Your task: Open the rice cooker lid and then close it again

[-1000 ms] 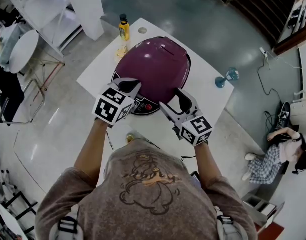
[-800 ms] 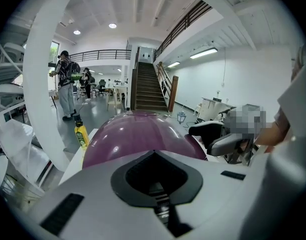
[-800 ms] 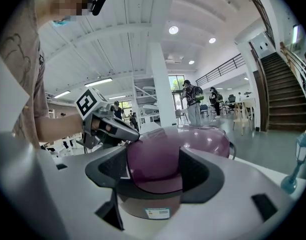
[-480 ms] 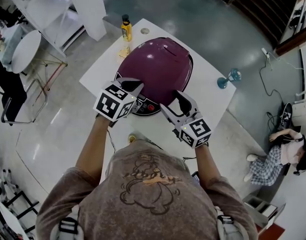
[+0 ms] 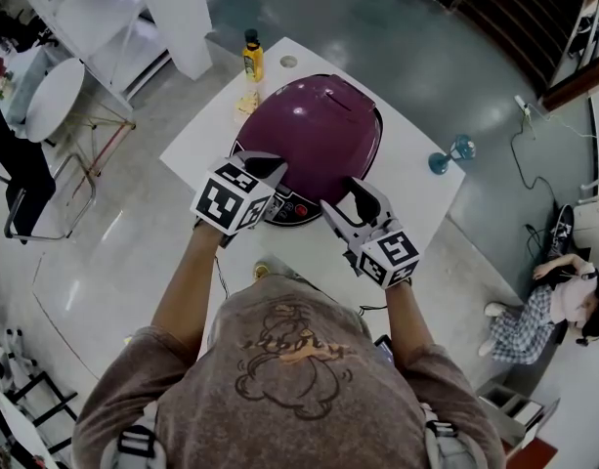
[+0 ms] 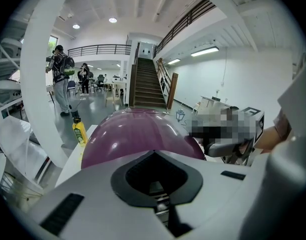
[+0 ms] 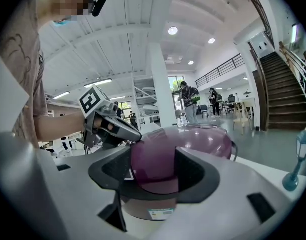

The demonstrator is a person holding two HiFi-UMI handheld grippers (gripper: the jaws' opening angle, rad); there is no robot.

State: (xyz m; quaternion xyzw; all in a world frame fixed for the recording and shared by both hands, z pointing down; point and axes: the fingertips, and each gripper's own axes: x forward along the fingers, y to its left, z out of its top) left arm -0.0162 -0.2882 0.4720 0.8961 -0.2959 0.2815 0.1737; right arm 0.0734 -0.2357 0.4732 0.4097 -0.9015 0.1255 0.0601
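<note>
We stand at a white table (image 5: pixel 408 182) with the purple rice cooker (image 5: pixel 319 130) at its middle, lid down, so what it holds is out of sight. Its control panel (image 5: pixel 297 206) faces us.

The left tool (image 5: pixel 265 171) rests its tip on the lid's front left edge, jaws pressed together with nothing between them. The right tool (image 5: pixel 361 195) points at the cooker's front right. Its jaws are spread and have just been closing. The cooker's purple front fills the gap between them, and neither pad can be seen pressing on it.

At the table's far corner stands a yellow bottle (image 5: pixel 251 55) with a dark cap, upright and shut, with a small yellow item (image 5: pixel 246 104) just beside it. A blue stemmed glass (image 5: pixel 451 152) stands at the right edge, well apart from the cooker; we cannot tell whether anything is in it.

Around us lies a glossy grey floor. A white pillar (image 5: pixel 177 13) rises beyond the table and a round white side table (image 5: pixel 47 96) stands to the left. A person (image 5: pixel 558 296) sits on the floor at the right. The left gripper view shows a dark staircase (image 6: pixel 147 86) and people (image 6: pixel 60 79) standing at the far end of the hall.
</note>
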